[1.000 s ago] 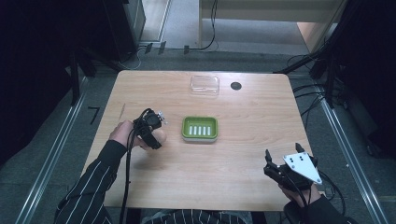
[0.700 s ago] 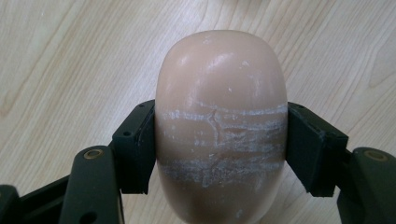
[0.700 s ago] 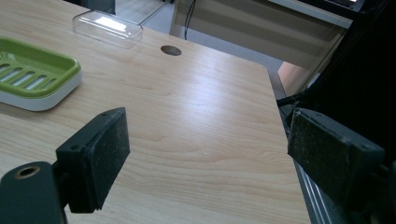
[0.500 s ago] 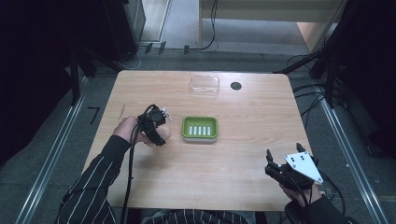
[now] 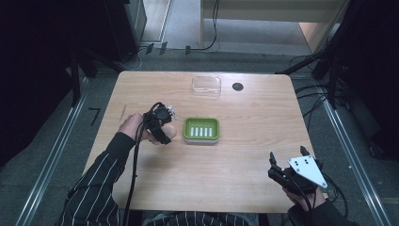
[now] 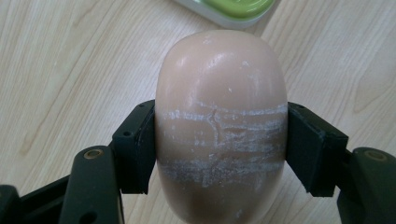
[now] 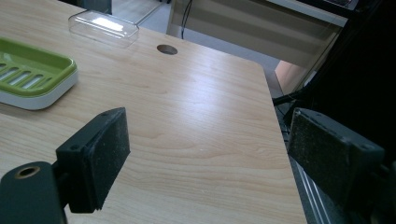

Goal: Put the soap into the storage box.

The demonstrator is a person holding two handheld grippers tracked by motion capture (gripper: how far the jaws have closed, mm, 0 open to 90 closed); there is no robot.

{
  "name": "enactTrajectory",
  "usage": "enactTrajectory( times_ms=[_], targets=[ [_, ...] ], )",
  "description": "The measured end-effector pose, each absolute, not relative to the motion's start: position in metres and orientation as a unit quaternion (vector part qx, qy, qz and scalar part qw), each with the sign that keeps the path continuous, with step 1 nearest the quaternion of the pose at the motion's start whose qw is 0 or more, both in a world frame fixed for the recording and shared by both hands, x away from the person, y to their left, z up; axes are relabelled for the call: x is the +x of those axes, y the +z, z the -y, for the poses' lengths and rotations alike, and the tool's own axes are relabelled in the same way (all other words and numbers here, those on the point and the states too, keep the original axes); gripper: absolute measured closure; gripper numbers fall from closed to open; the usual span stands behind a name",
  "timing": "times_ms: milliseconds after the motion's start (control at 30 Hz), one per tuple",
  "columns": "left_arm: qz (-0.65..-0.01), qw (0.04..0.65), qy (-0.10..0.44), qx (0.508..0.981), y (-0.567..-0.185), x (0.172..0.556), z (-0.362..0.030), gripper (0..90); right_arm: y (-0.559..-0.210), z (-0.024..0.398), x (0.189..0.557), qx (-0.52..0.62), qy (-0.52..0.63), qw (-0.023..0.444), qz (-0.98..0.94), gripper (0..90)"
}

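A pale beige soap bar (image 6: 219, 126), scuffed with white streaks, sits between the pads of my left gripper (image 6: 219, 140), which is shut on its two sides. In the high view my left gripper (image 5: 167, 129) holds the soap bar (image 5: 171, 133) just left of the green soap dish (image 5: 186, 130) in the table's middle. The dish's corner (image 6: 229, 11) lies just beyond the soap. I cannot tell whether the soap touches the table. My right gripper (image 5: 285, 153) stands open near the front right corner, nothing between its pads (image 7: 112, 149).
A clear plastic lid (image 5: 206, 86) lies at the back of the table, beside a round cable hole (image 5: 237, 86). From the right gripper view the soap dish (image 7: 37, 93) is far left, and the table's right edge (image 7: 285, 154) is close by.
The left hand with the soap has shifted slightly to the right, closer to the green dish. The right gripper has stayed where it was.
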State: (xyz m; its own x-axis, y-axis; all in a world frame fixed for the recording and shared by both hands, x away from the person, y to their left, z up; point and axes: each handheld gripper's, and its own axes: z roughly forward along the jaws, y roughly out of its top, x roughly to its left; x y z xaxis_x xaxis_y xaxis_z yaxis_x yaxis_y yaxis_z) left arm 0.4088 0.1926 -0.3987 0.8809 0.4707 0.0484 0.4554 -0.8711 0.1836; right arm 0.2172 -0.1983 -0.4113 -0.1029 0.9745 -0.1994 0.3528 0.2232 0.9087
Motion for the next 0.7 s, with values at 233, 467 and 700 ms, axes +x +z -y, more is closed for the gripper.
enactTrajectory(
  times_ms=[233,467,700],
  targets=[
    [-0.229,0.083,0.047,0.969,-0.399,0.413,-0.184,33.6,-0.411,0.2,0.215,0.514,0.357,0.438,-0.646,13.6],
    [-0.218,0.086,0.051,0.971,-0.396,0.417,-0.179,33.6,-0.411,0.198,0.216,0.509,0.355,0.437,-0.652,13.6],
    [-0.216,0.089,0.055,0.971,-0.391,0.419,-0.176,33.6,-0.411,0.2,0.215,0.513,0.356,0.434,-0.649,13.6]
  ],
)
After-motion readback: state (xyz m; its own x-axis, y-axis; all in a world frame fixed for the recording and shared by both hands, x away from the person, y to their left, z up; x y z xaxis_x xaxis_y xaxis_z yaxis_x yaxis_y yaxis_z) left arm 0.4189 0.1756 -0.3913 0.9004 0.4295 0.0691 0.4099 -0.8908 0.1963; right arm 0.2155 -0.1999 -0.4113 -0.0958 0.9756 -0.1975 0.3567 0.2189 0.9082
